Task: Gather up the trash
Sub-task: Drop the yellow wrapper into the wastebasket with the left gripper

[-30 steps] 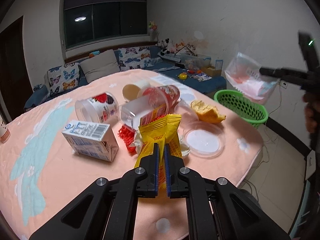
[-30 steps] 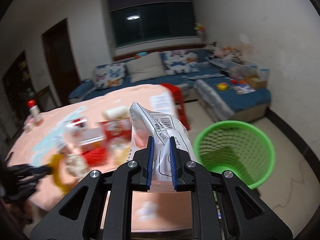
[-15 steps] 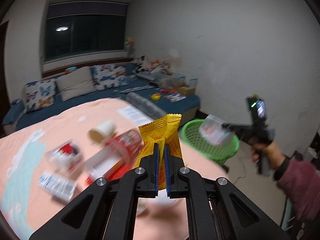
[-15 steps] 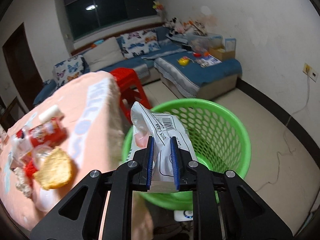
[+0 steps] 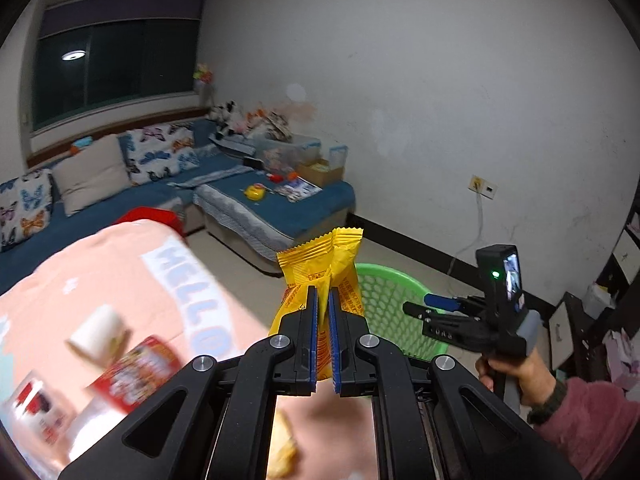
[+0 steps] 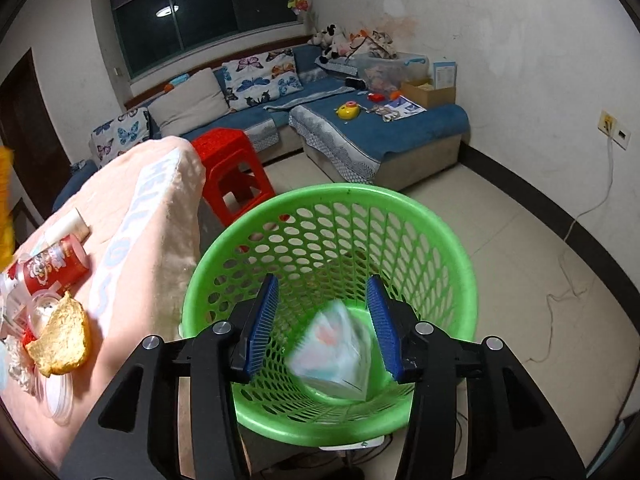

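My right gripper (image 6: 322, 322) hangs over the green basket (image 6: 332, 200), its jaws just spread apart, and the clear plastic bag (image 6: 334, 350) sits blurred inside the basket below them, touching neither pad. My left gripper (image 5: 323, 334) pinches the yellow wrapper (image 5: 320, 264) tight (its crimped top sticks up past the pads) near the table's corner. A red cup (image 6: 54, 266) and a bread piece (image 6: 60, 340) lie along the table (image 6: 152, 216) edge beside the basket.
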A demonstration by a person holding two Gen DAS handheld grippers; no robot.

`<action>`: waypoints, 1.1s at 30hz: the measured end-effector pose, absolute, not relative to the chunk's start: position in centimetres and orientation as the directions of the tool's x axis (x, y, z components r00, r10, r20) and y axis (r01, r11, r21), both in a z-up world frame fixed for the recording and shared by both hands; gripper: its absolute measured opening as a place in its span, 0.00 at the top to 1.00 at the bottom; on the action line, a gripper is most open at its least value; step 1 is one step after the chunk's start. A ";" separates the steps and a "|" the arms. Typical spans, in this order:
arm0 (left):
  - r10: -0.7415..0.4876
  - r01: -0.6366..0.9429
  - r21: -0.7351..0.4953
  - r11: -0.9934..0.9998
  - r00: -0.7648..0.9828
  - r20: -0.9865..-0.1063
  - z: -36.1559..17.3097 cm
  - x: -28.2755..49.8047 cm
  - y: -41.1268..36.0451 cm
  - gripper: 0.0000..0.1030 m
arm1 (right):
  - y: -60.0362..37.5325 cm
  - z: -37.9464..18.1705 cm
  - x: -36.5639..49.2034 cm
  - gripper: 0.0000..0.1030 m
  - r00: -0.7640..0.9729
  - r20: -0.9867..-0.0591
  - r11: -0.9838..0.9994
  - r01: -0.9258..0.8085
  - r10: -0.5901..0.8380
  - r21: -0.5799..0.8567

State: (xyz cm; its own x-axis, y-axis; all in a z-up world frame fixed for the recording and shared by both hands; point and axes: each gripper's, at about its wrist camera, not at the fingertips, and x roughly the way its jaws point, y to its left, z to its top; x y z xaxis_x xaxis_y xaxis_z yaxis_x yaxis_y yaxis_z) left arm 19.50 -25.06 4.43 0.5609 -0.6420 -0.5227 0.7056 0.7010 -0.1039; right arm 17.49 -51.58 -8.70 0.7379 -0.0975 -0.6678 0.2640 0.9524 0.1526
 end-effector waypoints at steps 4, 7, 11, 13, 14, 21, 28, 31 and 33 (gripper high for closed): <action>-0.646 0.732 -0.107 0.673 0.510 -0.568 3.1 21.2 -29.1 0.95 | -52.3 -7.9 16.2 0.50 0.749 -0.649 0.951 0.282 -0.137 0.125; -0.638 0.750 -0.109 0.653 0.467 -0.612 1.5 22.3 -32.3 0.94 | -53.0 -7.5 15.1 0.49 0.761 -0.633 0.949 0.287 -0.145 0.129; -0.611 0.753 -0.109 0.648 0.429 -0.665 -0.7 23.6 -35.0 0.88 | -53.3 -7.3 13.9 0.47 0.770 -0.618 0.952 0.286 -0.158 0.113; -0.591 0.748 -0.099 0.657 0.428 -0.684 -1.5 24.4 -36.2 0.86 | -53.3 -7.3 13.4 0.46 0.776 -0.608 0.952 0.287 -0.166 0.106; -0.590 0.747 -0.109 0.656 0.417 -0.692 -1.9 24.6 -36.7 0.85 | -53.4 -7.3 13.2 0.45 0.778 -0.606 0.952 0.287 -0.165 0.110; -0.571 0.740 -0.107 0.664 0.409 -0.712 -3.1 24.8 -38.4 0.50 | -53.9 -8.2 12.3 0.45 0.778 -0.610 0.946 0.293 -0.151 0.138; -0.573 0.704 -0.113 0.701 0.462 -0.677 -1.9 23.2 -35.4 0.41 | -52.9 -7.9 11.4 0.45 0.777 -0.615 0.949 0.279 -0.135 0.144; -0.552 0.680 -0.072 0.730 0.525 -0.648 -0.4 21.5 -32.8 0.41 | -51.6 -7.3 10.9 0.44 0.788 -0.606 0.955 0.253 -0.109 0.156; -0.540 0.664 -0.048 0.746 0.562 -0.627 0.5 20.1 -30.4 0.41 | -50.1 -6.8 10.5 0.41 0.801 -0.593 0.960 0.224 -0.084 0.167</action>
State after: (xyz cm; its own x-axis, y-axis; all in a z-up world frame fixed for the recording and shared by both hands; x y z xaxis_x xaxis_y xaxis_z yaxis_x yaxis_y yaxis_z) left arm 20.11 -30.39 0.48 0.5616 -0.5400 -0.6268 0.6641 0.7461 -0.0477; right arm 10.54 -50.13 -6.80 0.8008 -0.0837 -0.5931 0.2240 0.9602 0.1669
